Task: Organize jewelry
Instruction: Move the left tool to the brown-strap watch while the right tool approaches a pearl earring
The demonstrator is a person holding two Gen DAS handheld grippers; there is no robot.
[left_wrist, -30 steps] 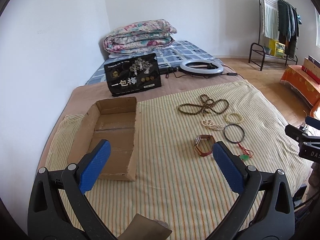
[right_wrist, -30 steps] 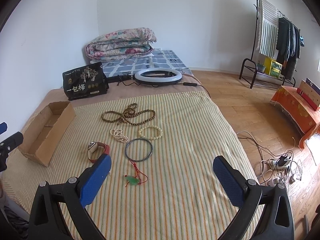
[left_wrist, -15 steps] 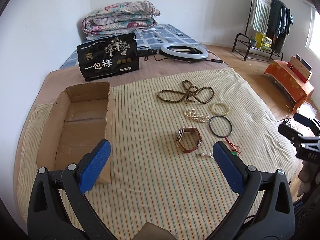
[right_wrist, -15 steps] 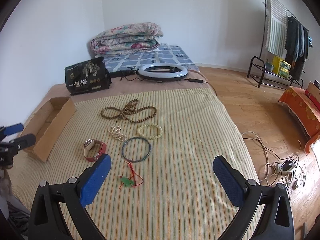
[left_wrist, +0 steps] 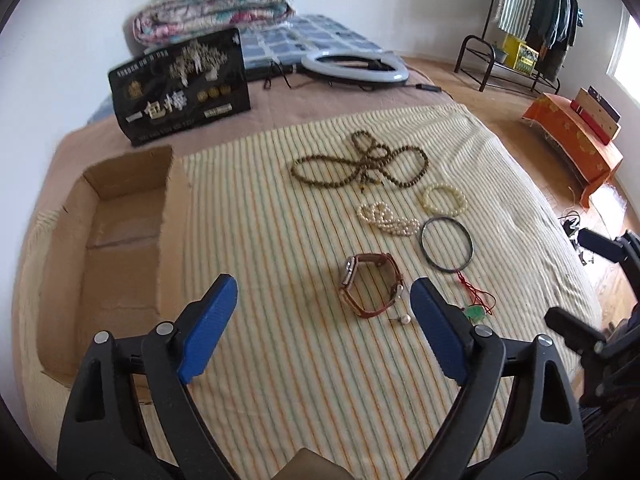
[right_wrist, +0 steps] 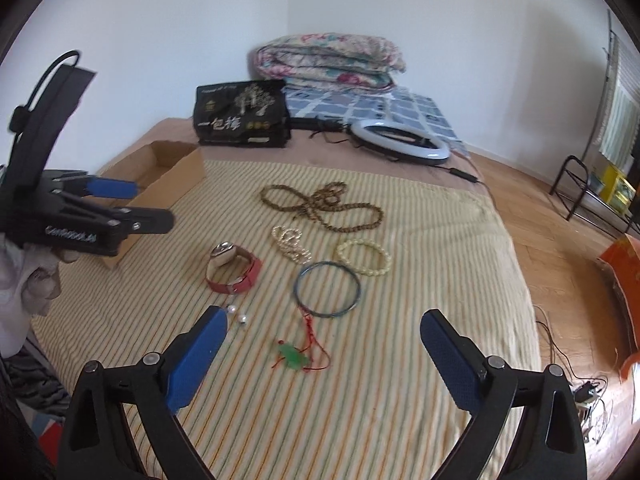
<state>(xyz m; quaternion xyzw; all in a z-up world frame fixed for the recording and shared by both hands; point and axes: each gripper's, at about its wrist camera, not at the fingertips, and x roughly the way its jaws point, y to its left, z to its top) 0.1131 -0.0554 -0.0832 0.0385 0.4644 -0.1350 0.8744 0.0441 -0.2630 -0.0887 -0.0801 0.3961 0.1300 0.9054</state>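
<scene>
Jewelry lies on a striped cloth (left_wrist: 280, 240): a brown bead necklace (left_wrist: 360, 164), a pearl strand (left_wrist: 386, 218), a cream bead bracelet (left_wrist: 444, 200), a dark bangle (left_wrist: 447, 249), a red-strap watch (left_wrist: 370, 284), two pearl earrings (right_wrist: 236, 314) and a green pendant on red cord (right_wrist: 296, 356). An open cardboard box (left_wrist: 112, 248) sits at the left. My left gripper (left_wrist: 324, 328) is open above the cloth, just short of the watch. My right gripper (right_wrist: 324, 356) is open, hovering near the pendant.
A black printed bag (left_wrist: 180, 88), a ring light (left_wrist: 354, 66) and a folded quilt (left_wrist: 216, 4) lie at the back. A clothes rack (left_wrist: 532, 24) and an orange-covered bench (left_wrist: 572, 140) stand on the wooden floor at the right. Cables lie on the floor (right_wrist: 588, 392).
Both grippers have moved forward and lower toward the jewelry. The left now sits close to the watch, the right close to the pendant. Both stay open.
</scene>
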